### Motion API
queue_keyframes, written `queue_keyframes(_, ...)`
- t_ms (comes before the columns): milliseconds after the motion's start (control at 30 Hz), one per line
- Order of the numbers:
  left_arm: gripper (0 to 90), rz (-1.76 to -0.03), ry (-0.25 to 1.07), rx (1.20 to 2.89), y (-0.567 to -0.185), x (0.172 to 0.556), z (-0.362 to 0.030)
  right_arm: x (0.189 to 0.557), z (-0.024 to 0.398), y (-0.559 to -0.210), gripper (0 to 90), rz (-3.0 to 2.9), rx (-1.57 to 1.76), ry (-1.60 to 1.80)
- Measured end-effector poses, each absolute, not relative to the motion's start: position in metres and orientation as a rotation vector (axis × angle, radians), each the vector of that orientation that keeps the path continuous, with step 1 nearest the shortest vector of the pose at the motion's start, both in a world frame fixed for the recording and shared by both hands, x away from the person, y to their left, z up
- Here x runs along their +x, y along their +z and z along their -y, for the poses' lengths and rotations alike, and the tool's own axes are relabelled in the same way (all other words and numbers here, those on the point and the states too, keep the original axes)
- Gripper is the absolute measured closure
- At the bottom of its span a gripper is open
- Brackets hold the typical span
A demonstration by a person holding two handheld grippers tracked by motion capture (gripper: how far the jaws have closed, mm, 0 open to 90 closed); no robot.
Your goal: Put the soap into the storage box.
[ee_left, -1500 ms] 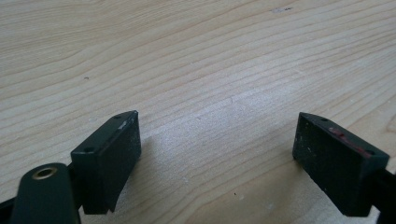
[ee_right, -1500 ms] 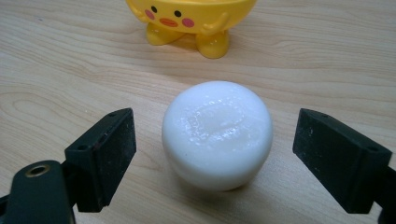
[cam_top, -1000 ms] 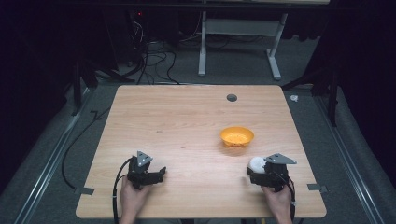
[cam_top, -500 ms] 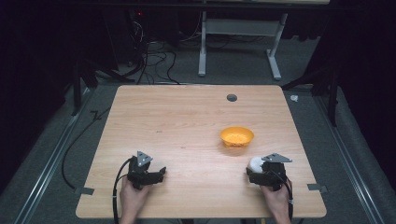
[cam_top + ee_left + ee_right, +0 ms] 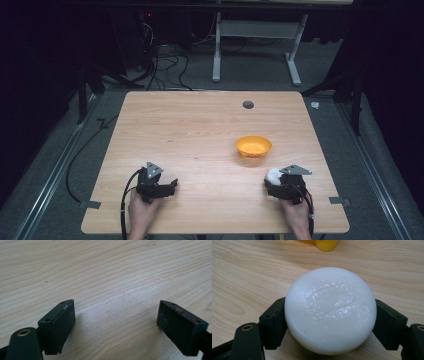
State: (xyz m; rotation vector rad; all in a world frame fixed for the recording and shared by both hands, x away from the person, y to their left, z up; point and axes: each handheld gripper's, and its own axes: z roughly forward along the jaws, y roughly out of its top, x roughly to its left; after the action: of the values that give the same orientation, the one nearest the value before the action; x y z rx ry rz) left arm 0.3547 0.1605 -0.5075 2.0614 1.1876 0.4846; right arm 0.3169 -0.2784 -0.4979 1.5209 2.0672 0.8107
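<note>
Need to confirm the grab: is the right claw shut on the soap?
Shut on it: the right claw presses the white soap on both sides.

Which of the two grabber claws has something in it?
The right gripper: its jaws have just closed onto the round white soap. The left gripper stands open over bare table.

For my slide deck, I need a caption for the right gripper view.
Right gripper closing on a round white soap bar on the wooden table.
</note>
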Motion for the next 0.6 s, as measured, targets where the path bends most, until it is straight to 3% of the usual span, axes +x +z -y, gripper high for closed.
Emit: queue_keyframes(600,15.7,-1.187,0.485,2.062,-0.508,0.355,-0.161,0.315,0.282,-0.487,24.3,-2.047,1.531,0.846)
